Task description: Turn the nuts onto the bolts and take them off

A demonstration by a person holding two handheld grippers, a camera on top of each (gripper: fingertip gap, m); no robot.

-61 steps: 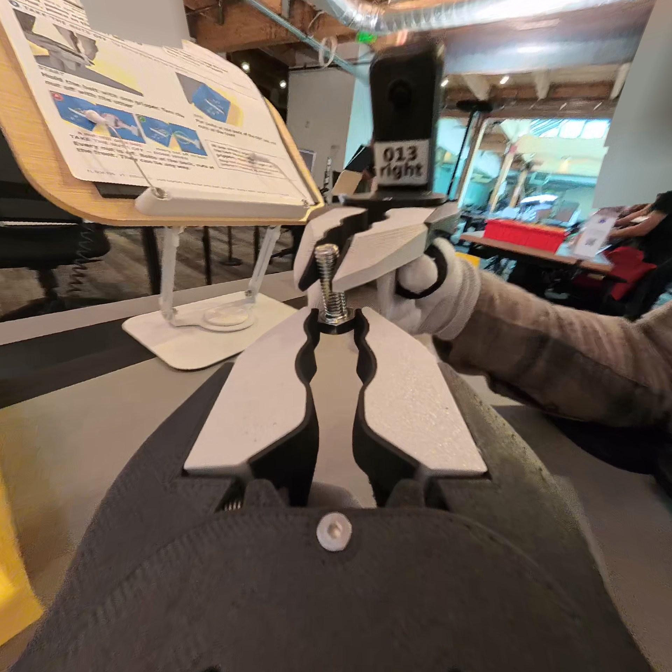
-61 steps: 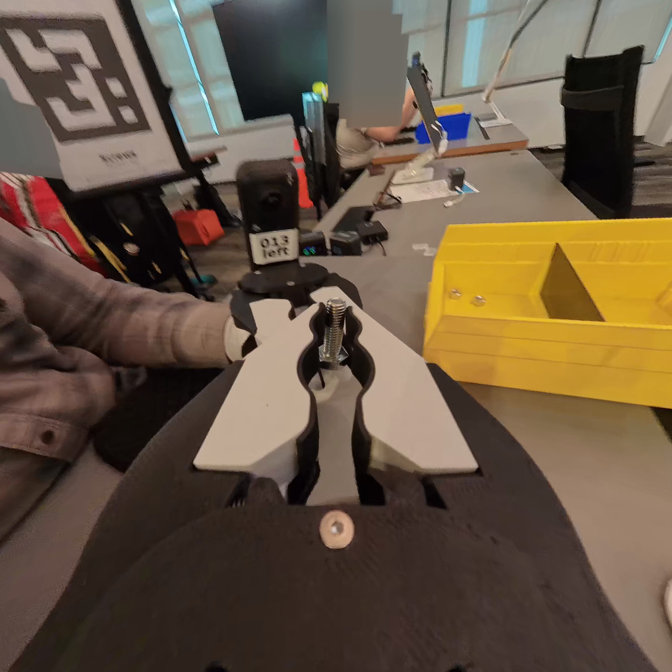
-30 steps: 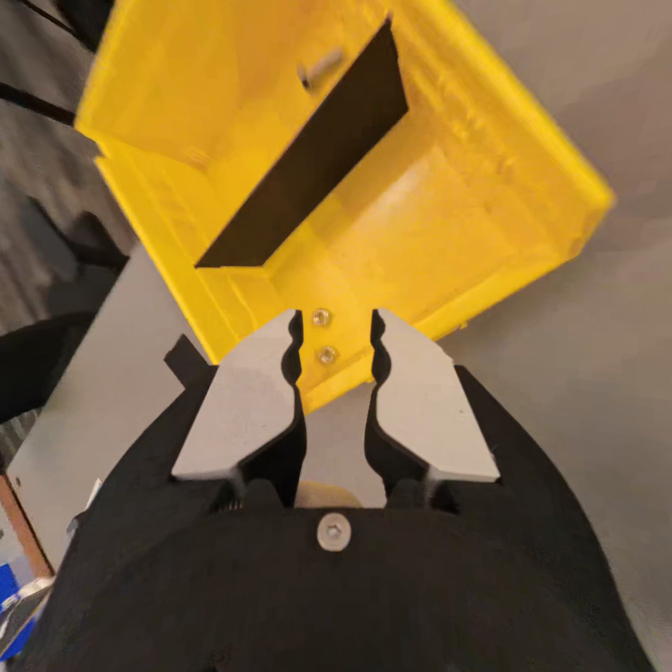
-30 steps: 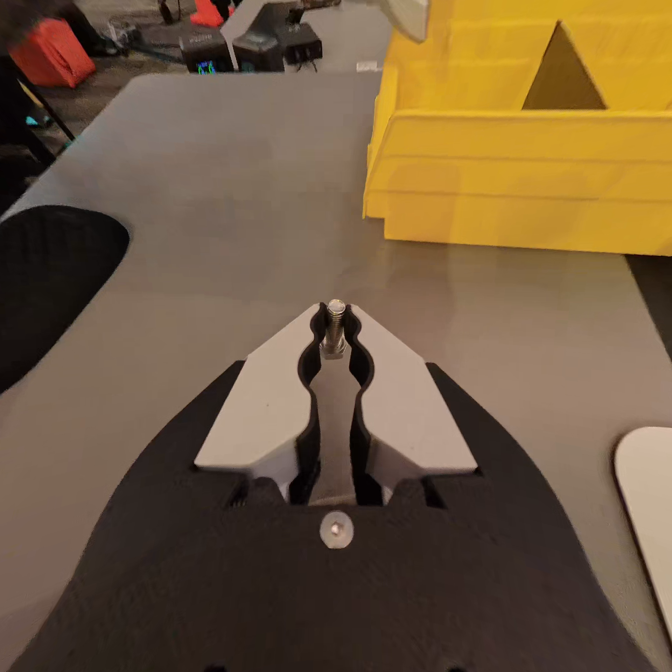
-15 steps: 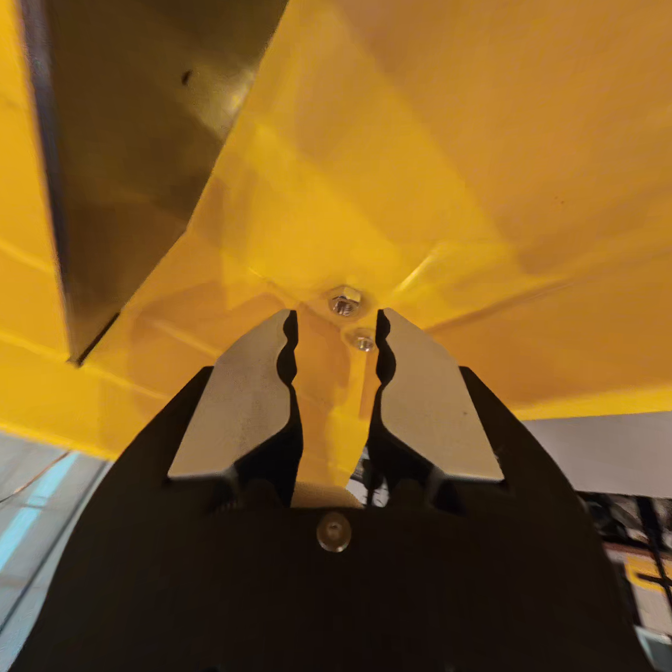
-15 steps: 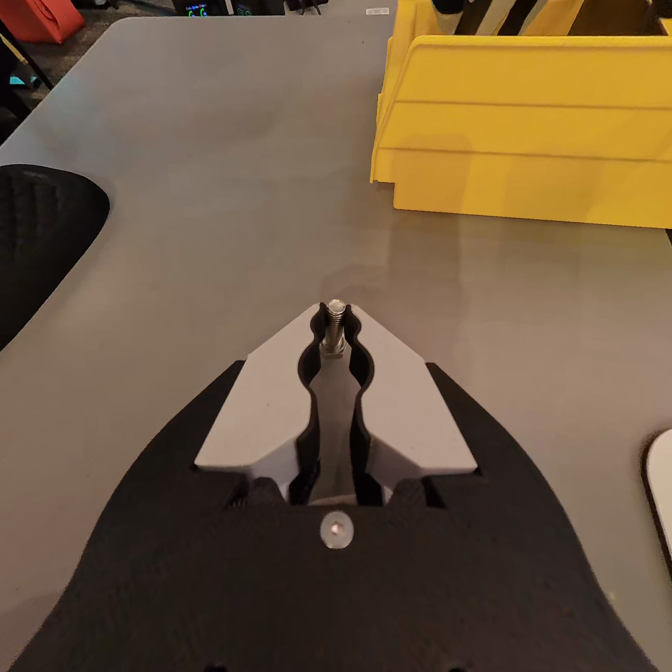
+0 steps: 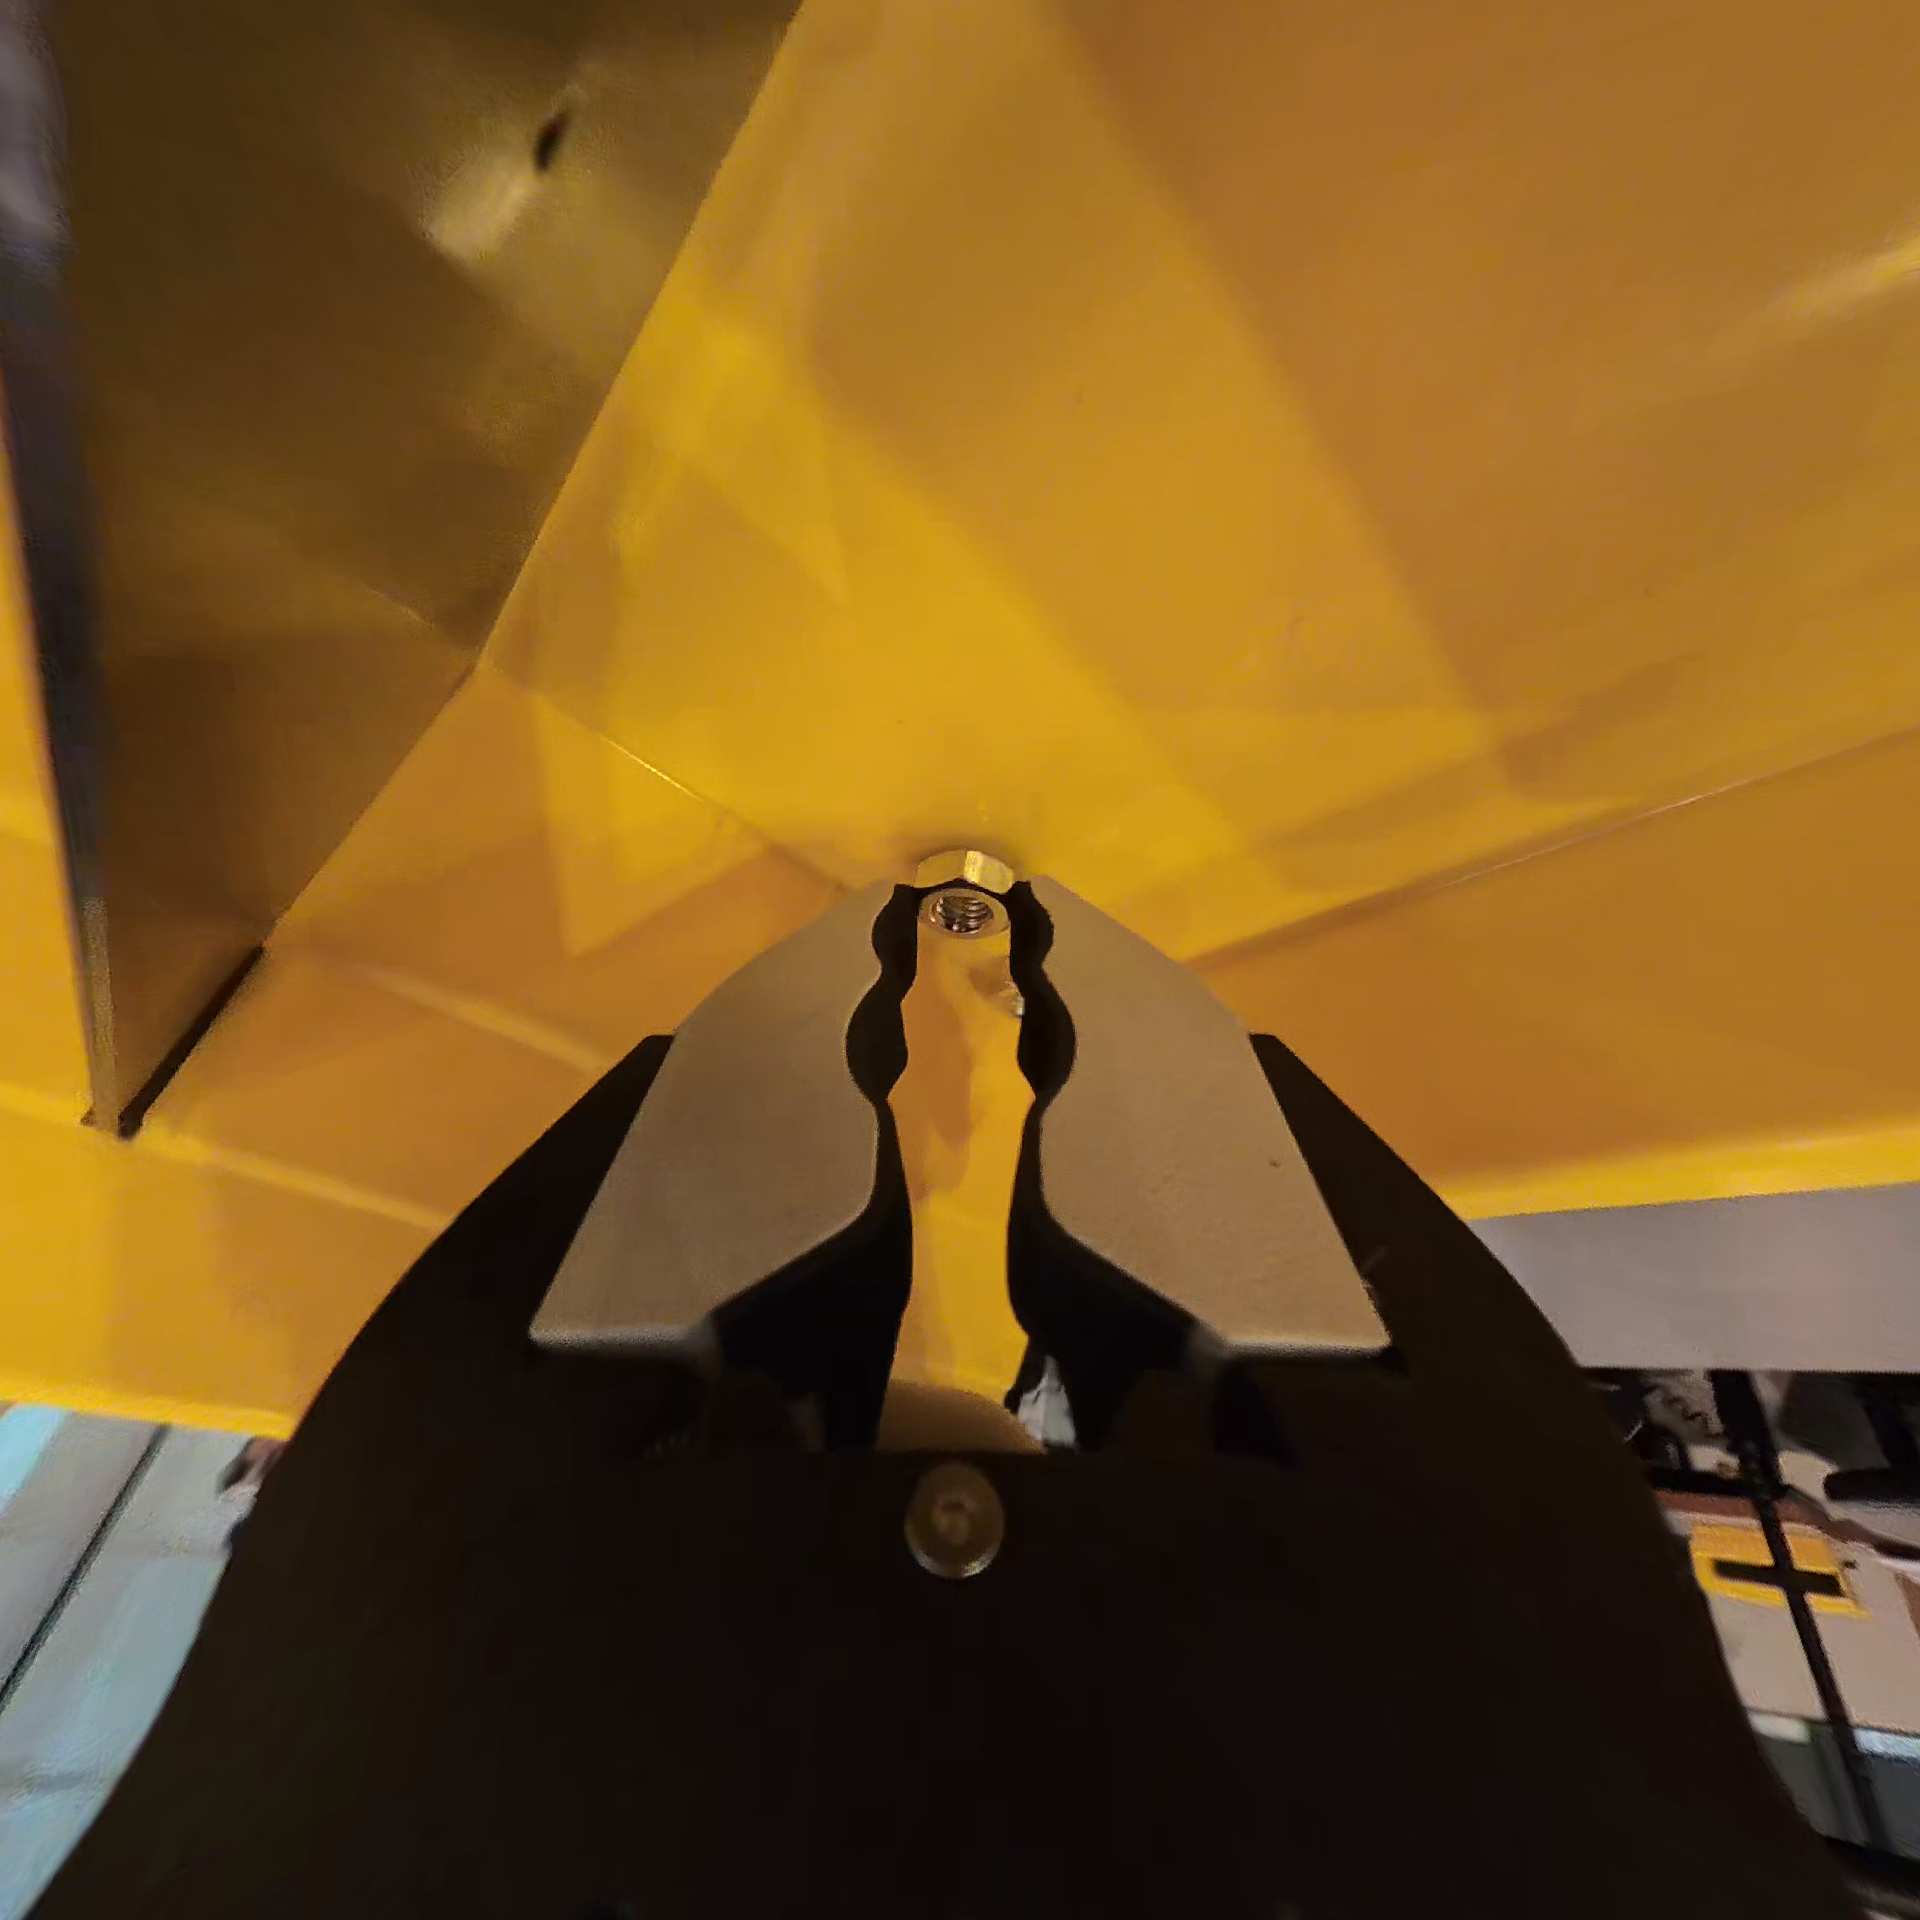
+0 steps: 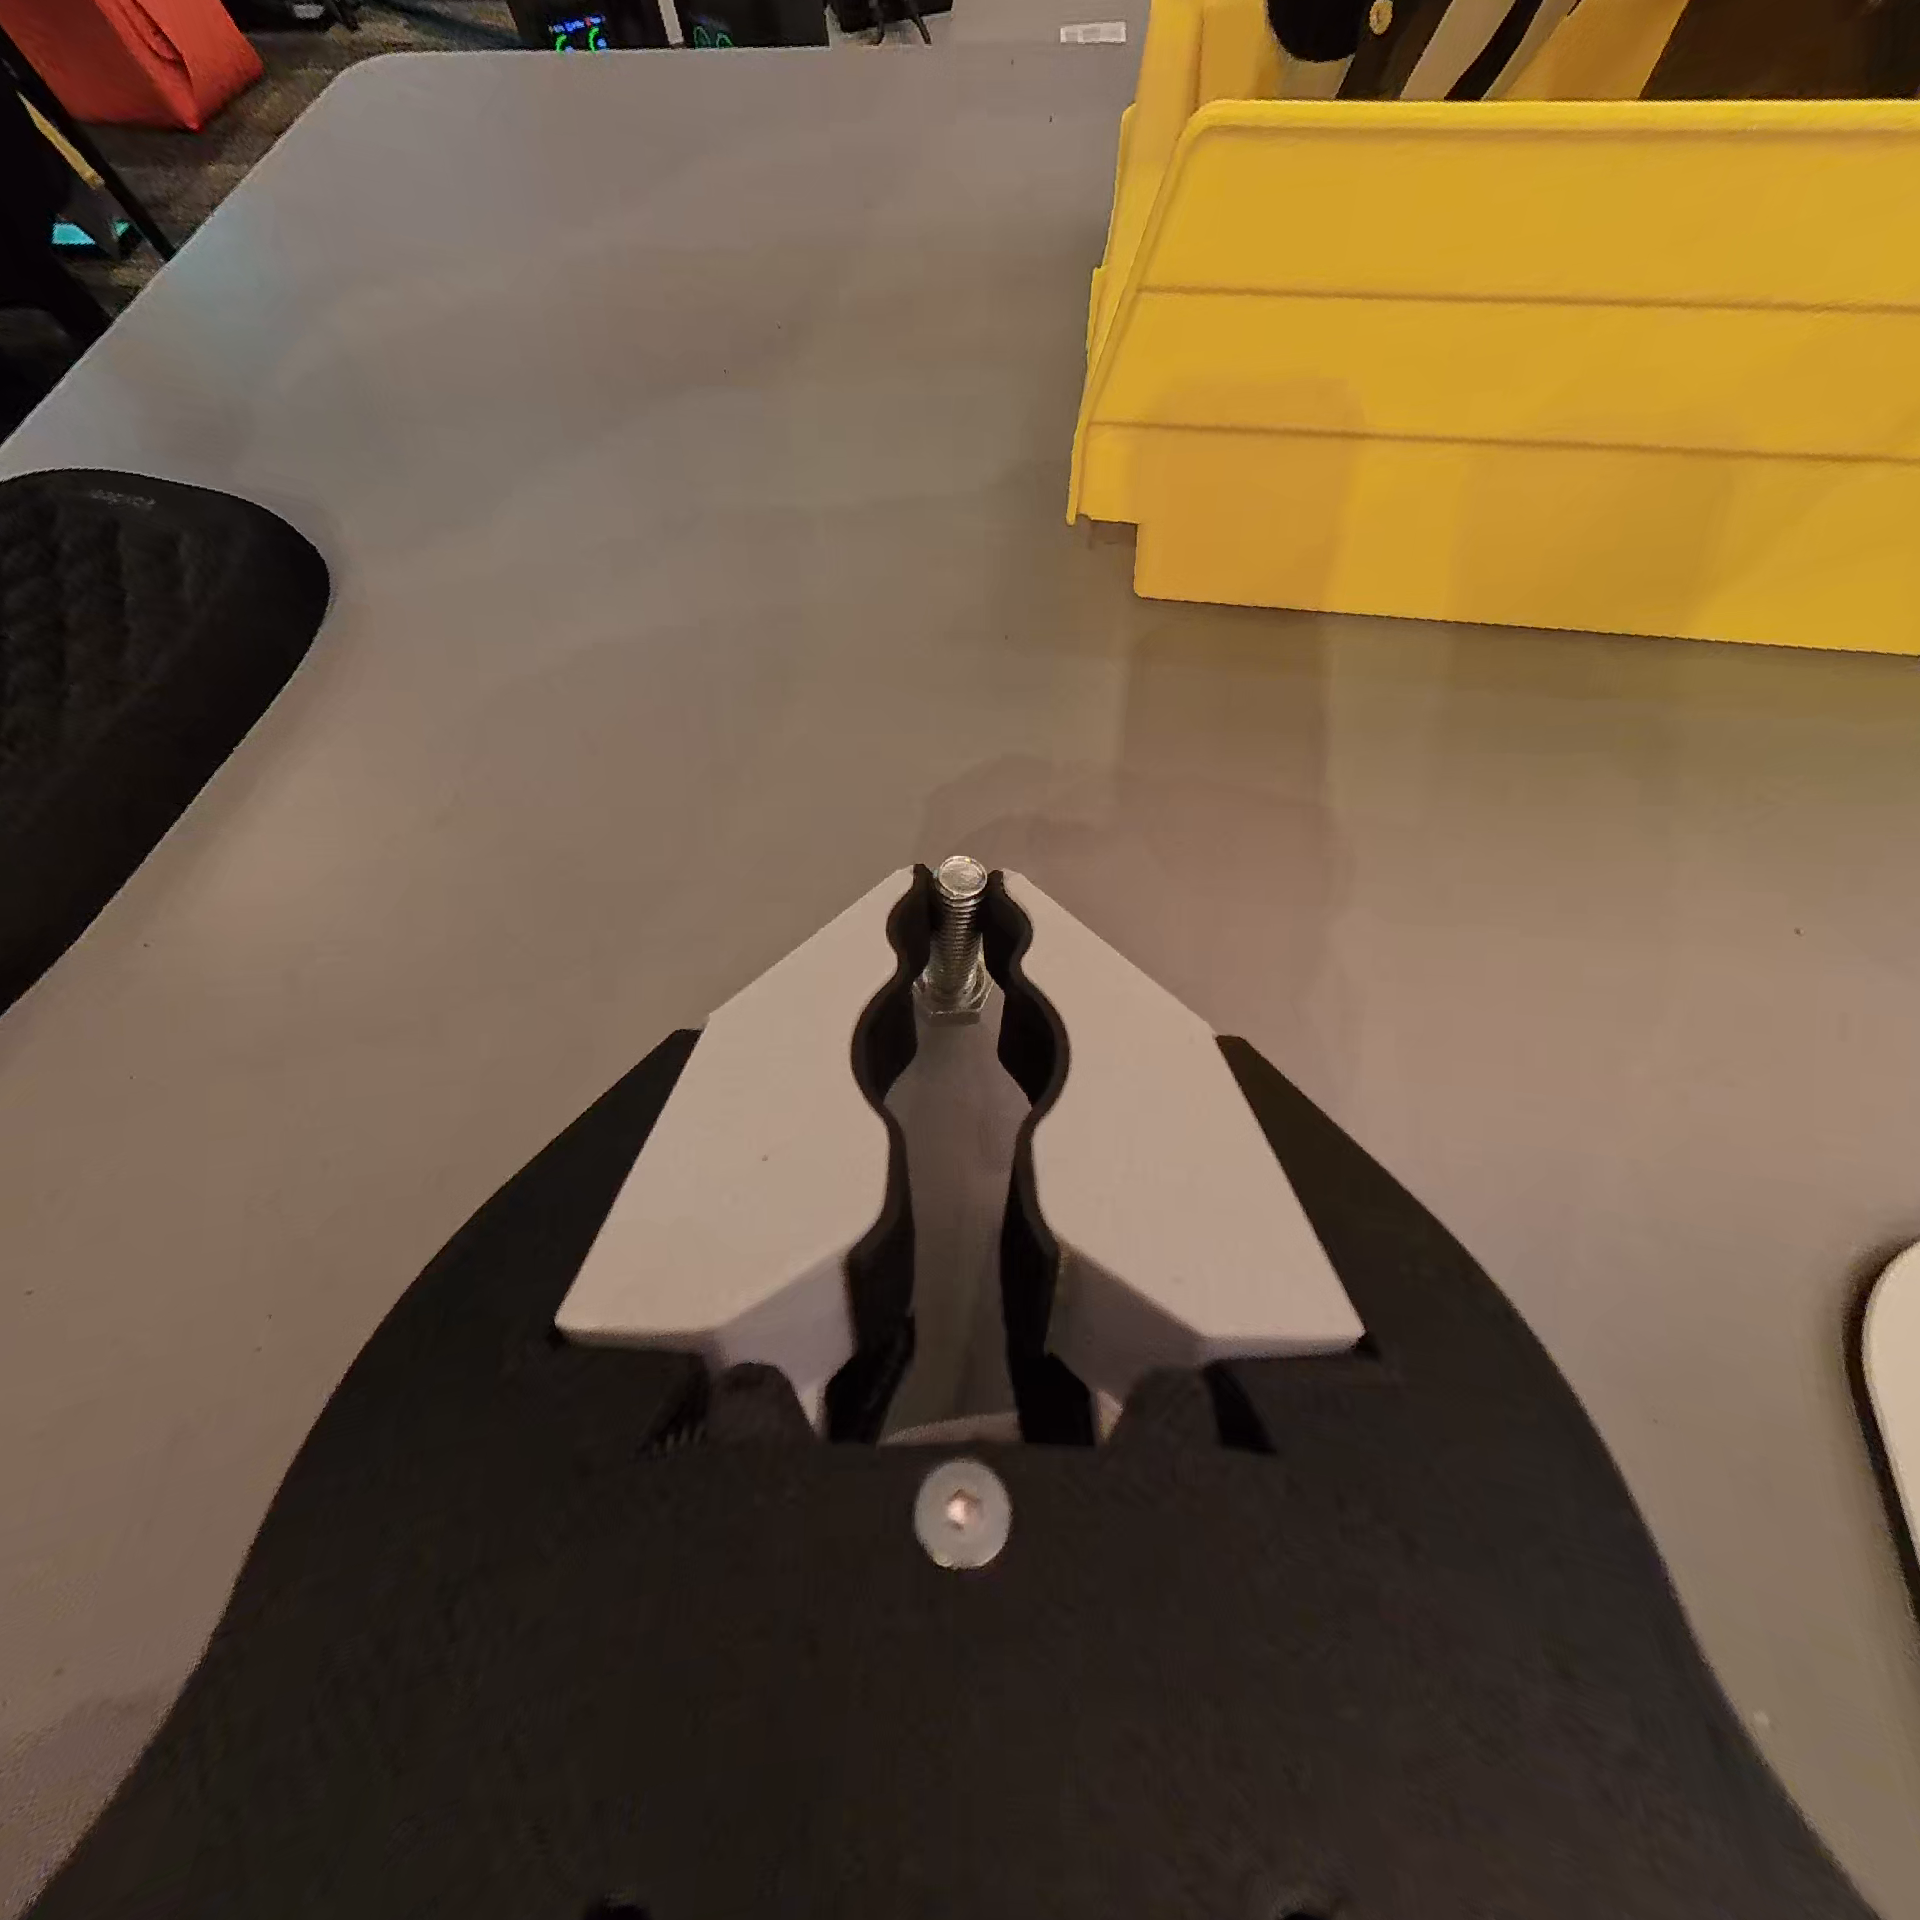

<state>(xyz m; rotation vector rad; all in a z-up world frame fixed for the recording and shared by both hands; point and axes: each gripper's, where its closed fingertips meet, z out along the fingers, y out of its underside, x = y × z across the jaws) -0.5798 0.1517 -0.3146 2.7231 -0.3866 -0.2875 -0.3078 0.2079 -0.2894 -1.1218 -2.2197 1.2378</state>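
- Nut, a small hex piece with its threaded bore facing the camera, sits pinched between the tips of the left gripper at the centre of the left wrist view, deep inside the yellow bin.
- Left claw clenched on that nut, its grey fingers drawn close, with the bin floor and walls filling the upper frame and a dark divider at upper left.
- A glint of a second metal piece shows just below the nut, beside the right finger; what it is cannot be told.
- Bolt stands gripped in the right gripper at the centre of the right wrist view, threaded shank pointing away, hex head nearer the camera.
- Right claw clamped on the bolt above the grey table; the yellow bin rests at upper right, well apart from it.
- A black chair back sits at the left edge, a white object at lower right.
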